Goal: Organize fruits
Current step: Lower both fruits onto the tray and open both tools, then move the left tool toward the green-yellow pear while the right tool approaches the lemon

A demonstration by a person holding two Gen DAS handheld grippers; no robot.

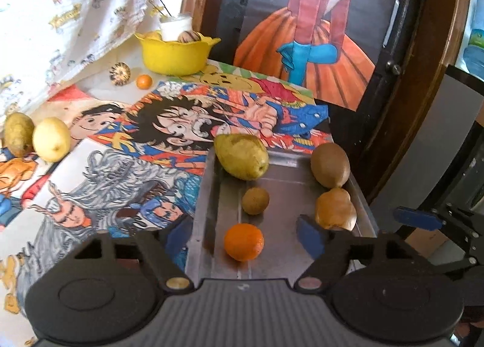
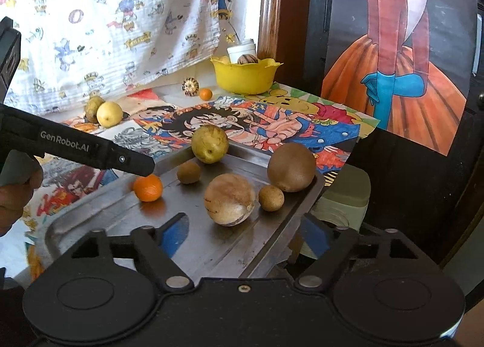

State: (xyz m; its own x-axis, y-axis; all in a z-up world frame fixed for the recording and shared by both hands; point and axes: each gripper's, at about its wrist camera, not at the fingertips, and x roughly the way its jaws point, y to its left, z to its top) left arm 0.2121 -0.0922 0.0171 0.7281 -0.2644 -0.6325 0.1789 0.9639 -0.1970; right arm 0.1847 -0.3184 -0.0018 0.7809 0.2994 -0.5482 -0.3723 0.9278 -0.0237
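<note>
Metal tray [image 1: 284, 259] occupies the lower centre of the left wrist view, at the counter's [image 1: 99, 93] right edge. On the tray: orange [image 1: 243, 241] nearest the camera, small kiwi [image 1: 255, 200] above it, green pear [image 1: 241, 156] at the far left corner, large kiwi [image 1: 330, 165] at the far right, tan fruit [image 1: 335, 209] just below and touching it. The left gripper [image 1: 245, 236] has its fingers spread wide, empty, flanking the orange without contact. The right gripper [image 2: 243, 233] likewise stands agape and empty over the tray's near edge. Upper left of frame: yellow bowl [image 1: 174, 55], holding items. A potato [image 1: 18, 133] and a lemon [image 1: 51, 139] lie together at the left edge.
</note>
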